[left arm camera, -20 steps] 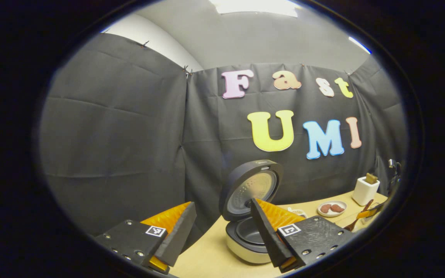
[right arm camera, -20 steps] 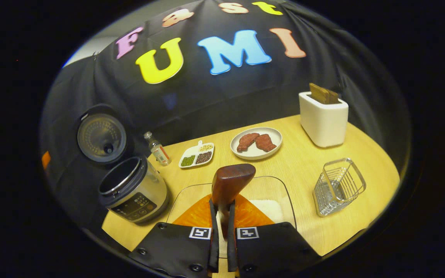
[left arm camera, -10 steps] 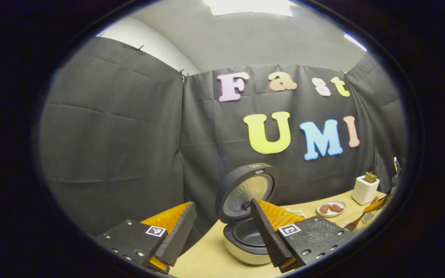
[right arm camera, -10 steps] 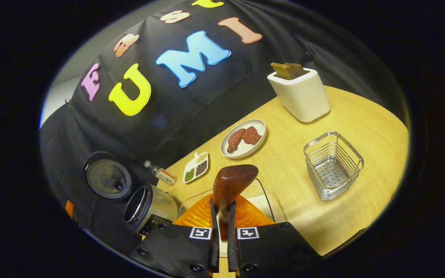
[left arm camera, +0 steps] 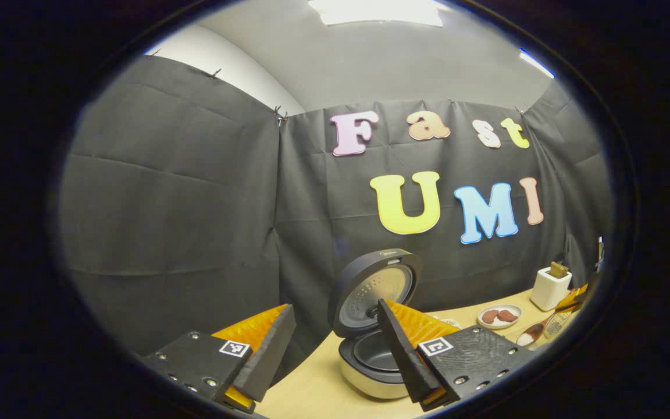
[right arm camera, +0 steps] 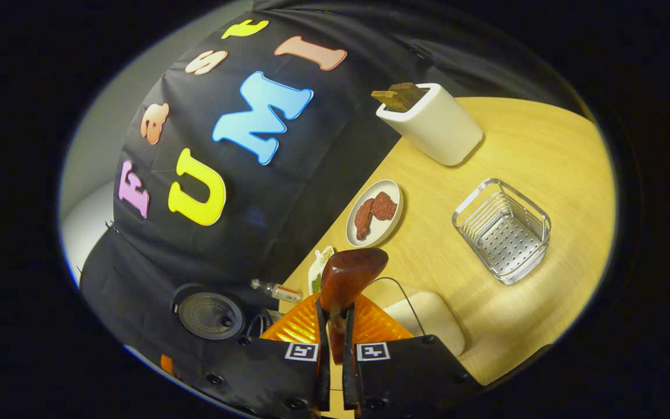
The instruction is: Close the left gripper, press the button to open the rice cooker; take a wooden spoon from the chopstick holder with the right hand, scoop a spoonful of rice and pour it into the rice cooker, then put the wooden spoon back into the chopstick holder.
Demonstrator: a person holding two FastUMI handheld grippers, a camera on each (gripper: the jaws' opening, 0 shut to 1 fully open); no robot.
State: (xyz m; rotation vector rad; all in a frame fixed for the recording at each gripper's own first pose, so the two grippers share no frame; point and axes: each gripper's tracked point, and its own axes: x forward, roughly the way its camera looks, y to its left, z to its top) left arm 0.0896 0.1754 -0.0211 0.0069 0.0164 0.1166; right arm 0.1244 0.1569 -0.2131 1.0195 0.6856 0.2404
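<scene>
Right gripper (right arm camera: pixel 332 349) pinched tight on the wooden spoon (right arm camera: pixel 346 276), whose bowl juts ahead of the fingertips. Chopstick holder (right arm camera: pixel 502 230) stands ahead and to its right on the table (right arm camera: pixel 538 145). Left gripper (left arm camera: pixel 335 343) spread wide, holding nothing; rice cooker (left arm camera: pixel 373 349) just ahead, lid up.

We see black cloth (left arm camera: pixel 184 221) hung as the booth's wall across the middle of the left gripper view, pinned along its top edge. Above it, a grey ceiling (left arm camera: pixel 381 64) carries a bright light panel (left arm camera: pixel 377 11) at top centre. A pale wooden bench (right arm camera: pixel 521 145) fills the right of the right gripper view.
</scene>
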